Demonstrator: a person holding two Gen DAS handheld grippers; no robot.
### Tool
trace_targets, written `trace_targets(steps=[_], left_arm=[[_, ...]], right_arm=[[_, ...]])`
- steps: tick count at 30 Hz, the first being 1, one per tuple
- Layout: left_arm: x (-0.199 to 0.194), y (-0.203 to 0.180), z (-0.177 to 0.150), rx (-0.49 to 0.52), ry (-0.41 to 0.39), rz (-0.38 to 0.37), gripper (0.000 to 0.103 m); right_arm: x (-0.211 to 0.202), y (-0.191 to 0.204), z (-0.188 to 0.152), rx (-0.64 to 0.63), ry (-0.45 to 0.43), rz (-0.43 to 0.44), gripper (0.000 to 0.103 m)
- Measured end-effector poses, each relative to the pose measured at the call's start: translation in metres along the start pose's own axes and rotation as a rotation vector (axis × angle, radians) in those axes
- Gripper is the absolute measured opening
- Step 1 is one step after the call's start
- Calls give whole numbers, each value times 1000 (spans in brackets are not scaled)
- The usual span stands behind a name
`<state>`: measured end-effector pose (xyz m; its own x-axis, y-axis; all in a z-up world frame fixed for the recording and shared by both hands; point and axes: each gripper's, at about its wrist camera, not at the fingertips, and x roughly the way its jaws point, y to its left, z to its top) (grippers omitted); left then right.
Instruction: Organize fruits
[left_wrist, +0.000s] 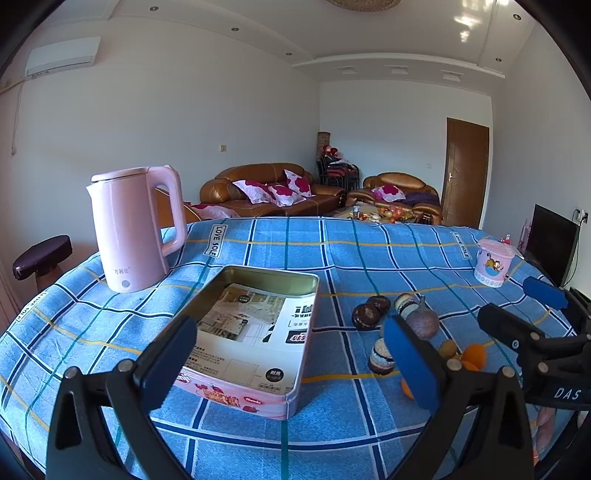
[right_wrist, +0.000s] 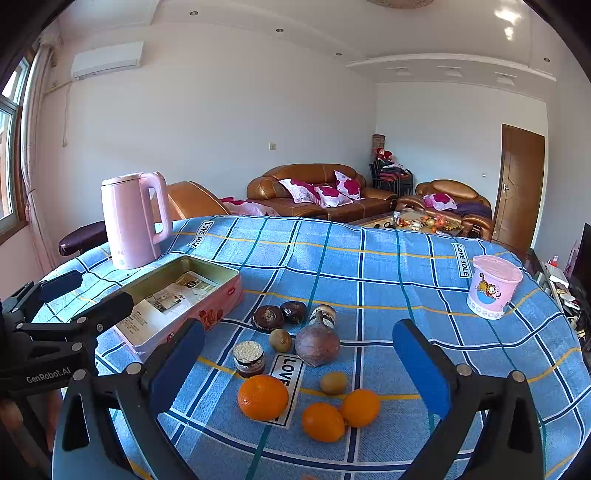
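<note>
Oranges (right_wrist: 262, 397) and the rest of the fruit lie loose in a cluster on the blue checked cloth of the bench (right_wrist: 406, 266): three oranges nearest the camera, two small kiwis (right_wrist: 333, 382) among them, a reddish pointed fruit (right_wrist: 317, 345) in the middle, and dark round fruits (right_wrist: 267, 317) farther back, some touching. Just beside the cluster stands an open pink tin (left_wrist: 295, 369), lined with printed paper and holding no fruit, so it looks like the intended container and sorting seems not yet begun. The right gripper (right_wrist: 299, 354) hovers above the fruit with its fingers spread wide and nothing between them, tilted down as if choosing a first piece. The left gripper (left_wrist: 291, 354) hangs over the tin, equally wide and empty, perhaps ready to steady it. A pink kettle (left_wrist: 129, 229) and a lidded pink tub (right_wrist: 493, 286) stand well apart from the fruit
</note>
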<state>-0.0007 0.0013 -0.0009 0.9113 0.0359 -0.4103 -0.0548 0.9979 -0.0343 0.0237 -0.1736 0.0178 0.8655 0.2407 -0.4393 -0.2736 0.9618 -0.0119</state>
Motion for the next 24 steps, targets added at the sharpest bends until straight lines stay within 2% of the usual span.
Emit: trace_targets(steps=[24], left_arm=[[-2, 2, 2, 6, -5, 7, 103]], right_arm=[[-1, 3, 1, 5, 0, -2, 102]])
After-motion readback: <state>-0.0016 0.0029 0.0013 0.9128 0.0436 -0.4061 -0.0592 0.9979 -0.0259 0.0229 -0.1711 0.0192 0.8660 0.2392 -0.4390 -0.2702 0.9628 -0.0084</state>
